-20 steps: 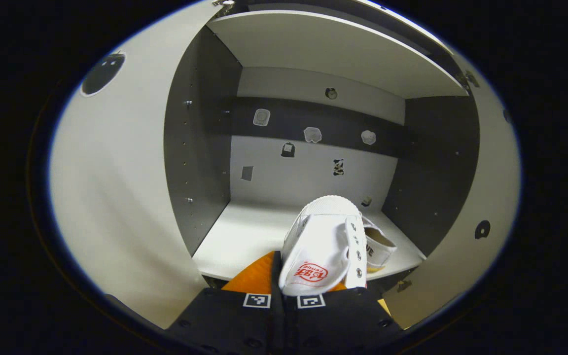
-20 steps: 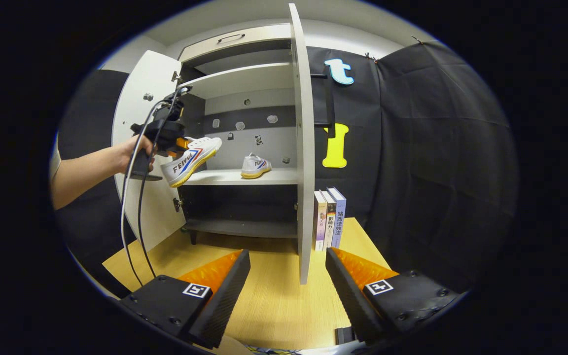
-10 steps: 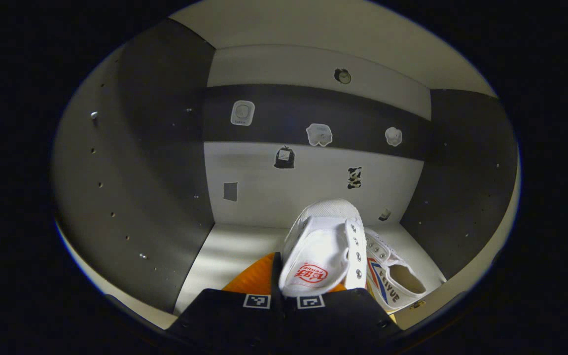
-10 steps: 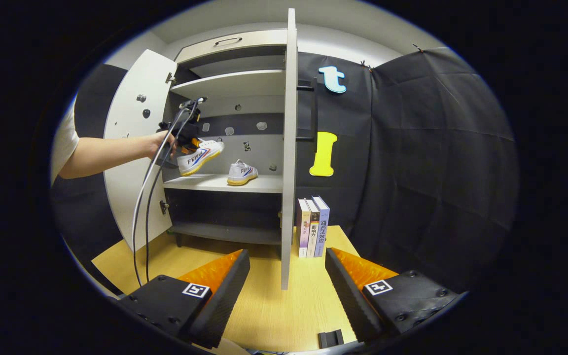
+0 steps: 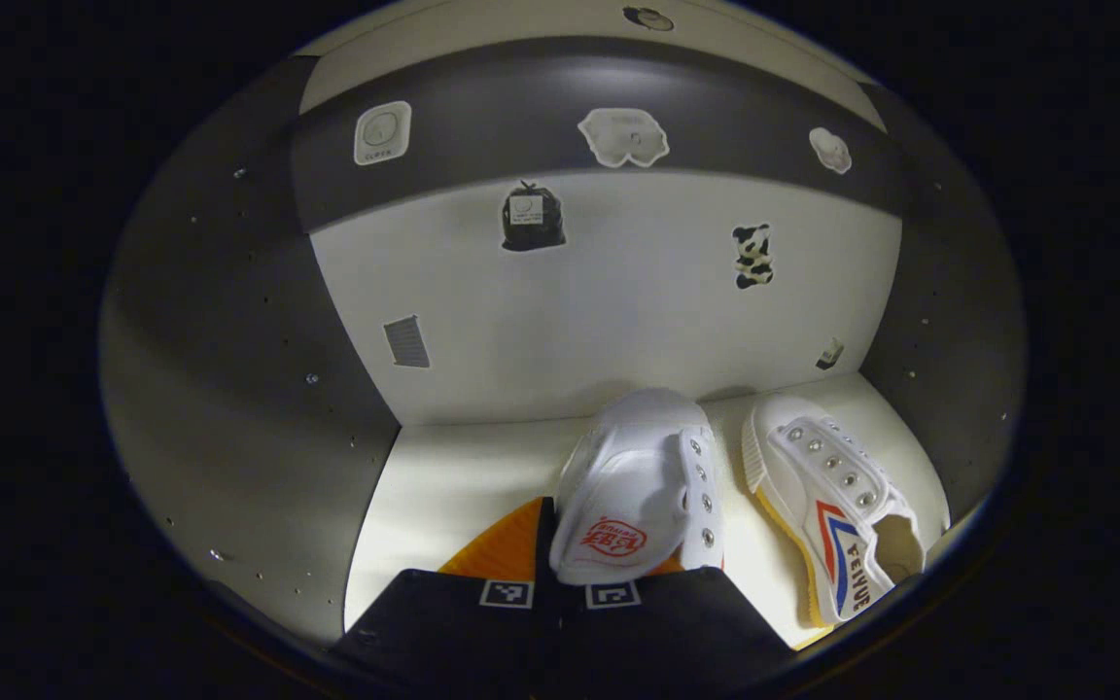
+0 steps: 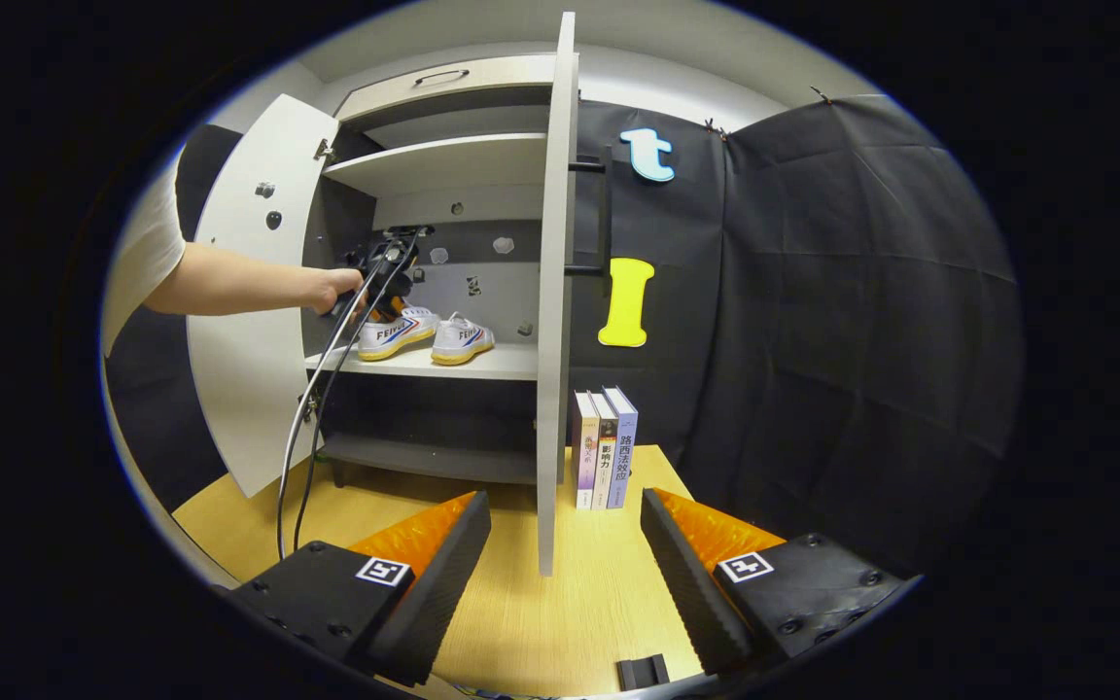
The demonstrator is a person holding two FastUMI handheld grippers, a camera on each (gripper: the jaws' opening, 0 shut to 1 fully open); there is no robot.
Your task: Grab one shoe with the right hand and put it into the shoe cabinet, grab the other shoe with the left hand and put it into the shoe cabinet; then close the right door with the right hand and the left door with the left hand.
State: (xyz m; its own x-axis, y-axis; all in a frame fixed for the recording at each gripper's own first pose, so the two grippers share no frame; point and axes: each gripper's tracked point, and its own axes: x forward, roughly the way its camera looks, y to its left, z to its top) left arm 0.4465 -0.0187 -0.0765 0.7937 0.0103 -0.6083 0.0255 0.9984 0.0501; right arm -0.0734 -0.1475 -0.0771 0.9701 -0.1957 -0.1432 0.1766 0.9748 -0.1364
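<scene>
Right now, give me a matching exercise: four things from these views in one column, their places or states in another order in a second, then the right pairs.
Things
1. held shoe
2. second shoe
3. books
4. right claw

Places or states
A. upright on the wooden table, beside the right door
B. open, holding nothing
C. clamped in the left claw, inside the cabinet
D. resting free on the shelf

Pairs: 1-C, 2-D, 3-A, 4-B

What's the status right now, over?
Left gripper shut on second shoe, inside cabinet above shelf. First shoe on shelf beside it. Right gripper open, empty, facing right door's edge. Both doors open.
</scene>
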